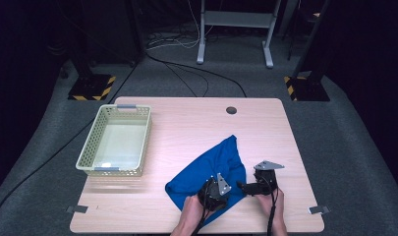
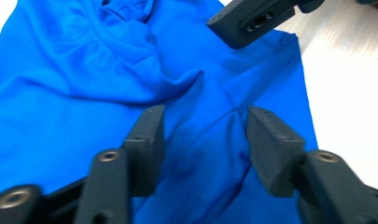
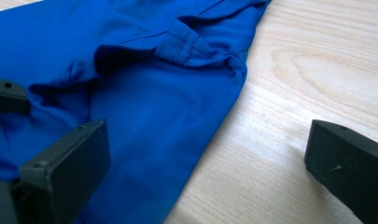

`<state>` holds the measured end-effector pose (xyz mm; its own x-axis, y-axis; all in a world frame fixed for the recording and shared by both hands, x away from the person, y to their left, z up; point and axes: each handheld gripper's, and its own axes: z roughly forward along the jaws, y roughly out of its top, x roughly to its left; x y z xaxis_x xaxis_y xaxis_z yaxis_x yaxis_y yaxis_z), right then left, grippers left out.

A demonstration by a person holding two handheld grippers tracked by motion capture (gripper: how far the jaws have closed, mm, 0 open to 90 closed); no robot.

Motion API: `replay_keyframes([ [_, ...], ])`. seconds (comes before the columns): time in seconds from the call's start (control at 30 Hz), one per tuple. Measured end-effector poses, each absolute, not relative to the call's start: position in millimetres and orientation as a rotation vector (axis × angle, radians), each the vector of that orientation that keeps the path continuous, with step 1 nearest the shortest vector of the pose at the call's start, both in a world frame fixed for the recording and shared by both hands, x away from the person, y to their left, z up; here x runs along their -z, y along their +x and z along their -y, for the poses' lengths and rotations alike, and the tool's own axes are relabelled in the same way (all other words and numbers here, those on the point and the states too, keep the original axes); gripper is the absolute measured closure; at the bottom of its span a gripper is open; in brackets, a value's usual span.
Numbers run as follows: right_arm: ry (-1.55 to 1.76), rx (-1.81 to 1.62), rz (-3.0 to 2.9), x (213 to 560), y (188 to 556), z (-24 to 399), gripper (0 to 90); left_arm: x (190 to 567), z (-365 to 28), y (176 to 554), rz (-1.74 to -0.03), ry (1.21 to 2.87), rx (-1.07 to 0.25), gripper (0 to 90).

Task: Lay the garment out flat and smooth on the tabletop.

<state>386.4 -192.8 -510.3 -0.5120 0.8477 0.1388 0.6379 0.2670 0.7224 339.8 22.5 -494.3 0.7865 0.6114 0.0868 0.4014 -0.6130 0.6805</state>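
A crumpled bright blue fabric garment (image 1: 213, 169) lies near the wooden table's (image 1: 186, 123) front edge. The left gripper (image 2: 203, 140) straddles a raised fold, jaws half spread, not pinching. The right gripper (image 3: 205, 163) gapes wide over the cloth's right edge.

- High view: the desk (image 1: 186, 123) is evenly lit from above; the surrounding floor and room fall off into near-black at the left and right edges.
- Shadows there are short and soft (a faint one beside the basket (image 1: 115, 140)).
- Left gripper view: the blue cloth (image 2: 84, 93) is saturated, the bare desk at right is overexposed to near-white, and the near jaws are slightly soft.
- Right gripper view: bright, wood grain sharp, jaws blurred at the lower corners.
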Motion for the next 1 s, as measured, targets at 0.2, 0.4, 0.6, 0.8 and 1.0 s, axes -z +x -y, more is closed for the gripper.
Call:
replay_keyframes([
  [0.2, 1.365, -1.076, -2.265, 510, 386, 192, 0.0, 491, -29, 342, -0.747, 2.279, -0.363, 67.8],
  [0.4, 1.354, -1.070, -2.265, 510, 386, 191, 1.2, 488, -32, 343, -0.727, 2.247, -0.345, 84.1],
  [0.6, 1.348, -1.046, -2.264, 510, 386, 189, 1.6, 483, -39, 350, -0.749, 2.223, -0.342, 86.5],
  [0.8, 1.338, -1.031, -2.264, 511, 386, 188, 1.7, 474, -44, 353, -0.754, 2.205, -0.371, 86.9],
  [1.0, 1.328, -1.012, -2.264, 511, 386, 187, 1.9, 468, -52, 361, -0.777, 2.185, -0.388, 87.1],
])
